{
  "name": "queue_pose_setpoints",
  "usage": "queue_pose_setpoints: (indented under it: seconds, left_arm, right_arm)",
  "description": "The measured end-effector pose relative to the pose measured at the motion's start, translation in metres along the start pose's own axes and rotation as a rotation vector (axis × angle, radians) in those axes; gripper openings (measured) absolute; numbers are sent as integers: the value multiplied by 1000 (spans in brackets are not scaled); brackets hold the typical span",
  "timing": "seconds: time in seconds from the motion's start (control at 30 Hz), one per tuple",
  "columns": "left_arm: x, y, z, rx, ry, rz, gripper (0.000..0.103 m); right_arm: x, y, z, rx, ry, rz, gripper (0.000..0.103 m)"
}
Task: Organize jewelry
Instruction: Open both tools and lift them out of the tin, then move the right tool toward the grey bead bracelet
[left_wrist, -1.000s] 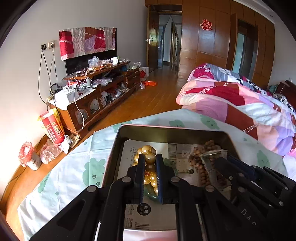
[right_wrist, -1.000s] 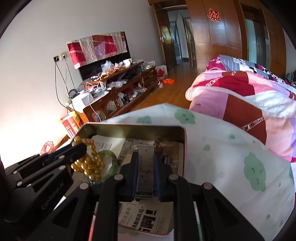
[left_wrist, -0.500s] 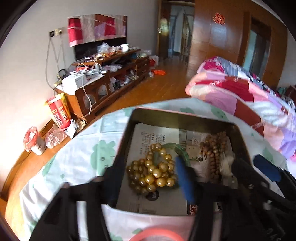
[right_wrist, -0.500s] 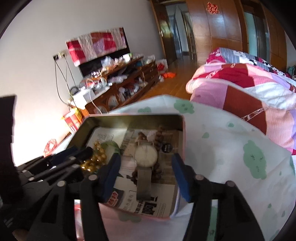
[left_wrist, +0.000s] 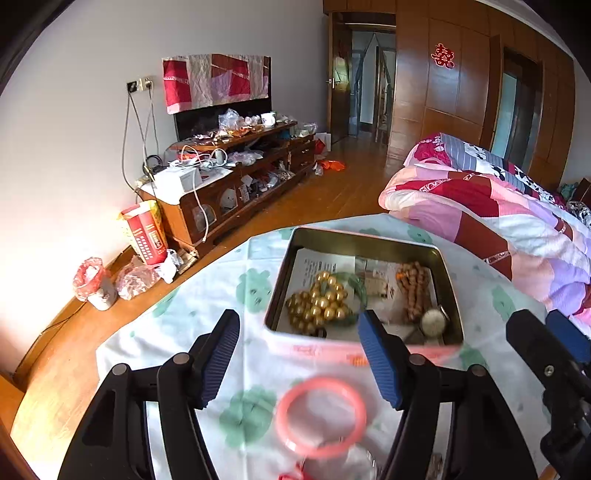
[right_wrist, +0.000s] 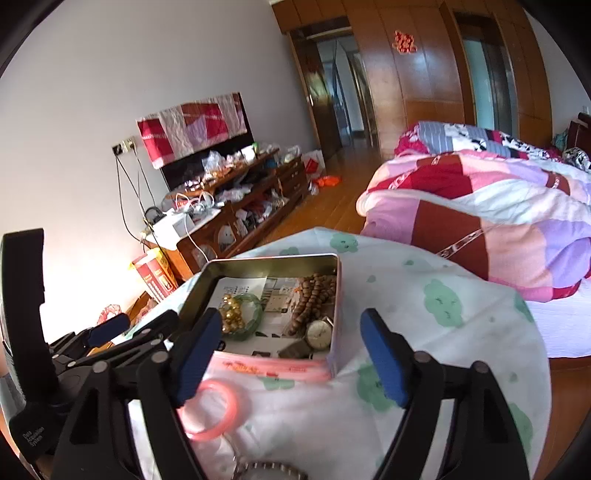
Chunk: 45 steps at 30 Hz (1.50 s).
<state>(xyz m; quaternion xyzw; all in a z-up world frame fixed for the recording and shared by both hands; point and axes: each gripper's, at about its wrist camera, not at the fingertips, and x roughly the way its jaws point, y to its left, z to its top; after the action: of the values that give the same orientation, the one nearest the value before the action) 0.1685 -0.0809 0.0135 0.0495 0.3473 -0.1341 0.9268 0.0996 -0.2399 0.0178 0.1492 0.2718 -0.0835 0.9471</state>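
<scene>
A metal tin (left_wrist: 365, 240) lined with newspaper stands on the cloth-covered table. In it lie a gold bead bracelet (left_wrist: 319, 306), a green bangle (left_wrist: 356, 284), brown wooden beads (left_wrist: 413, 288) and a watch (left_wrist: 434, 321). My left gripper (left_wrist: 297, 325) hovers before the tin's near wall, jaws opening, nothing between them. A pink bangle (left_wrist: 320, 415) lies on the cloth below it. In the right wrist view my right gripper (right_wrist: 291, 321) is also back from the tin (right_wrist: 273, 260), jaws opening and empty. The watch (right_wrist: 319, 334) rests in the near right corner.
A second watch (right_wrist: 269, 470) lies on the cloth at the bottom edge. The table's rim drops to a wooden floor on the left. A bed with a patchwork quilt (left_wrist: 498, 206) stands right, and a cluttered low cabinet (left_wrist: 236, 177) runs along the far wall.
Both grippers opened: the left let go of the gold beads, the right let go of the watch, both now in the tin. Both hands drew back and up from the tin.
</scene>
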Motion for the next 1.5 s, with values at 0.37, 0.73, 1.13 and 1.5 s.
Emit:
queue_pose_setpoints:
  seconds: [0.37, 0.73, 1.13, 1.5]
  left_arm:
    - [-49, -4, -39, 10, -24, 27, 67]
    - [-80, -3, -65, 19, -67, 98, 67]
    - [-93, 11, -83, -5, -60, 113, 67]
    - [-86, 52, -136, 8, -28, 85, 67]
  right_arm:
    - [-43, 2, -27, -20, -8, -3, 85]
    - [-69, -1, -46, -37, -28, -12, 85]
    - [-86, 4, -59, -67, -48, -19, 85]
    - [-73, -9, -85, -94, 65, -41, 65]
